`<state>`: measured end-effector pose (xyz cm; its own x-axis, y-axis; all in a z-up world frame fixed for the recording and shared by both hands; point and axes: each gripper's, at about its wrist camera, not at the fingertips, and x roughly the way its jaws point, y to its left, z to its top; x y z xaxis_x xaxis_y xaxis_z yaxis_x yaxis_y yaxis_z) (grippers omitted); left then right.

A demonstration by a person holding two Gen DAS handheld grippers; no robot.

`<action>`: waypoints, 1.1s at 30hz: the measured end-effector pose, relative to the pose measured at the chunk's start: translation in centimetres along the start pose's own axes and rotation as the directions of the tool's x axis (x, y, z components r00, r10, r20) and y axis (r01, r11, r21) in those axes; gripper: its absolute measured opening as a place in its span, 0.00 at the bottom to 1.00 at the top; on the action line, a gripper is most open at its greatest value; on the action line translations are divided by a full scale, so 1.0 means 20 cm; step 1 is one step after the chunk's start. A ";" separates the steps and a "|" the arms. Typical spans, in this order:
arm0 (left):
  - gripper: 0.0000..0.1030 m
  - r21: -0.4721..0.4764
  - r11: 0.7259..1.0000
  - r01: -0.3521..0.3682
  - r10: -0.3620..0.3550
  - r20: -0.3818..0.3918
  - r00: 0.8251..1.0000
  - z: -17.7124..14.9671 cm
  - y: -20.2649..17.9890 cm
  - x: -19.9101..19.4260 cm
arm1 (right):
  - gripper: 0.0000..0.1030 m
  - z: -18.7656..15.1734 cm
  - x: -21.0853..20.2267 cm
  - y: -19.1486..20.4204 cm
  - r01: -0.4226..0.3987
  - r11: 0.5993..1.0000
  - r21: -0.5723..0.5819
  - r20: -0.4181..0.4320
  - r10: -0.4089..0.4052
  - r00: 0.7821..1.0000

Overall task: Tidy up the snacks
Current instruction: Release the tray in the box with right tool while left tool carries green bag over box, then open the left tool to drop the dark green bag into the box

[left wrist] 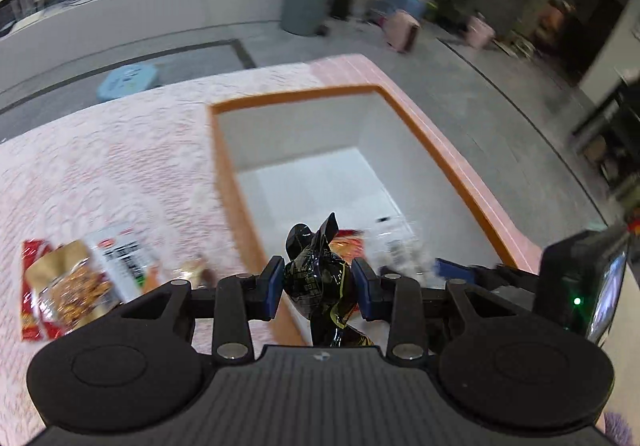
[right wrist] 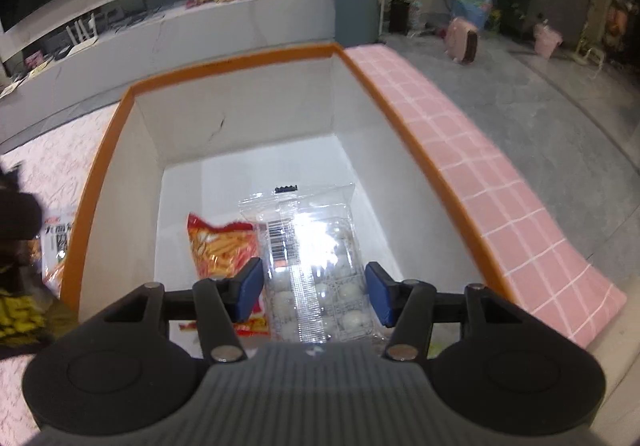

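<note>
The left gripper (left wrist: 319, 288) is clamped on a crumpled black glossy snack packet with yellow markings (left wrist: 318, 278), its blue pads pressing both sides, and holds it above the near orange rim of the white open box with an orange edge (left wrist: 440, 150). That box stands on a tabletop covered with a pink patterned cloth (left wrist: 120, 158). On the cloth to the left of the box lie a brown packet of nuts on a red wrapper (left wrist: 64, 286) and a white packet with dark print (left wrist: 122, 266). The right gripper (right wrist: 315, 292) hangs over the inside of the box with its jaws apart and nothing pressed between the pads; below it, on the box floor, lie a clear plastic packet of pale round sweets (right wrist: 316, 258) and, touching its left side, a red and orange bag of stick snacks (right wrist: 222, 246).
</note>
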<state>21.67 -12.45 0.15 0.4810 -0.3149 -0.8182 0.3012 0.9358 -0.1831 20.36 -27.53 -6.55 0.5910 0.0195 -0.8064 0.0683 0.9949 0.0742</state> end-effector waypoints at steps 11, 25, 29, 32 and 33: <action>0.39 0.126 0.992 0.000 0.023 -0.176 0.984 0.03 -0.08 0.26 | 0.56 -0.06 -0.06 0.00 -0.021 1.000 -0.011 0.023 0.021 1.000; 0.39 0.222 0.974 -0.037 0.086 -0.217 0.972 0.00 -0.11 0.38 | 0.66 -0.08 -0.07 0.02 -0.023 0.999 -0.028 0.041 0.024 0.999; 0.47 0.233 0.972 -0.027 0.070 -0.180 0.981 0.01 -0.13 0.33 | 0.67 -0.08 -0.07 0.04 -0.007 0.999 -0.037 0.042 0.009 0.999; 0.49 0.219 0.975 -0.028 0.060 -0.141 0.988 0.01 -0.12 0.27 | 0.68 -0.09 -0.08 0.06 0.007 0.999 -0.043 0.046 -0.005 0.999; 0.50 0.212 0.977 -0.028 0.056 -0.129 0.990 0.01 -0.11 0.24 | 0.68 -0.09 -0.09 0.06 0.013 0.999 -0.041 0.051 -0.011 0.999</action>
<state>23.45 -16.07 -3.36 0.3871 -0.2388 -0.8905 0.4555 0.8893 -0.0405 17.96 -26.17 -6.03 0.6306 0.0039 -0.7761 0.0429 0.9983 0.0398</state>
